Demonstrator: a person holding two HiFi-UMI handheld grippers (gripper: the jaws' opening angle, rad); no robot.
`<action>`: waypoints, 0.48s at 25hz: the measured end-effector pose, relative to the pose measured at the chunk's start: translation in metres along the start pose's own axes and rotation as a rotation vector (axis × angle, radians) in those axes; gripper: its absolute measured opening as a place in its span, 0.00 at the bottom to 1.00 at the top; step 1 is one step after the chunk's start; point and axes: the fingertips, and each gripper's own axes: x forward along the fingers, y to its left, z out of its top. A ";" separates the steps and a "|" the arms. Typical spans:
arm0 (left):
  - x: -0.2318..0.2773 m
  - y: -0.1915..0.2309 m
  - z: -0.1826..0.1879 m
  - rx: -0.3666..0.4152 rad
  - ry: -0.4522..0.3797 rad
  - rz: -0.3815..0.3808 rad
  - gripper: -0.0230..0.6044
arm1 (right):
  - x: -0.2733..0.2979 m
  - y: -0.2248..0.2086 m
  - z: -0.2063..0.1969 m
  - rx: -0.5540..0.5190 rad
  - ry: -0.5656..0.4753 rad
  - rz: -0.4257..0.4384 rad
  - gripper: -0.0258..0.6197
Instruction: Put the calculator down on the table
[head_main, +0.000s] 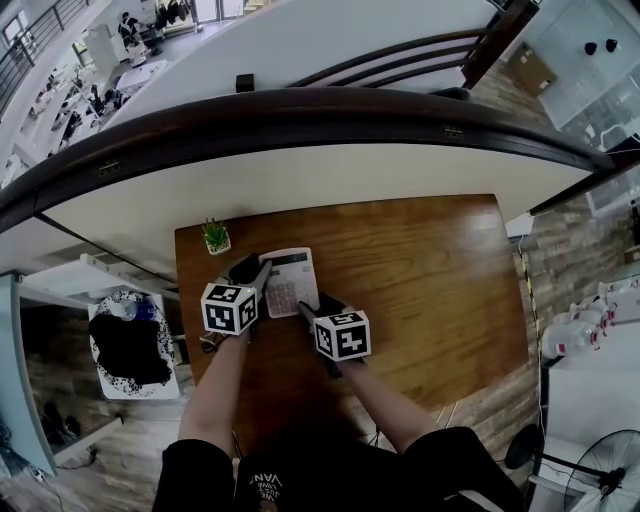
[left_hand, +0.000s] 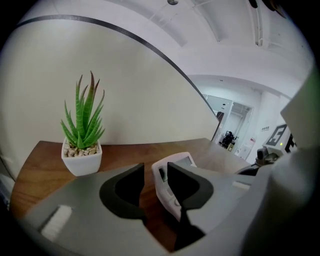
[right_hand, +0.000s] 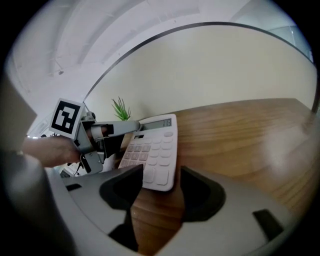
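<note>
A white calculator (head_main: 288, 282) lies keys-up on the brown wooden table (head_main: 430, 280), near its left end. My left gripper (head_main: 260, 276) is at the calculator's left side. In the left gripper view the calculator's edge (left_hand: 172, 172) sits between the jaws, with a gap showing at one pad, so my left gripper (left_hand: 156, 192) is open. My right gripper (head_main: 304, 309) is at the calculator's near edge. In the right gripper view the calculator (right_hand: 155, 150) lies flat, its near corner between the wide-open jaws of my right gripper (right_hand: 160, 192), untouched. The left gripper (right_hand: 107, 129) also shows there.
A small green plant in a white pot (head_main: 215, 237) stands at the table's far left corner, close behind the calculator; the plant (left_hand: 82, 135) is left of my left jaws. A curved white wall (head_main: 330, 170) runs along the table's far edge. Bare wood spreads to the right.
</note>
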 end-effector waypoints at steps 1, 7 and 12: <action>-0.002 0.000 -0.001 -0.005 0.002 0.006 0.26 | -0.003 0.000 0.000 0.005 -0.003 0.001 0.36; -0.021 -0.003 0.002 -0.005 -0.008 0.023 0.32 | -0.022 -0.001 0.003 0.019 -0.044 0.005 0.36; -0.042 -0.015 0.005 -0.005 -0.026 0.028 0.33 | -0.039 0.005 0.001 0.015 -0.065 0.026 0.36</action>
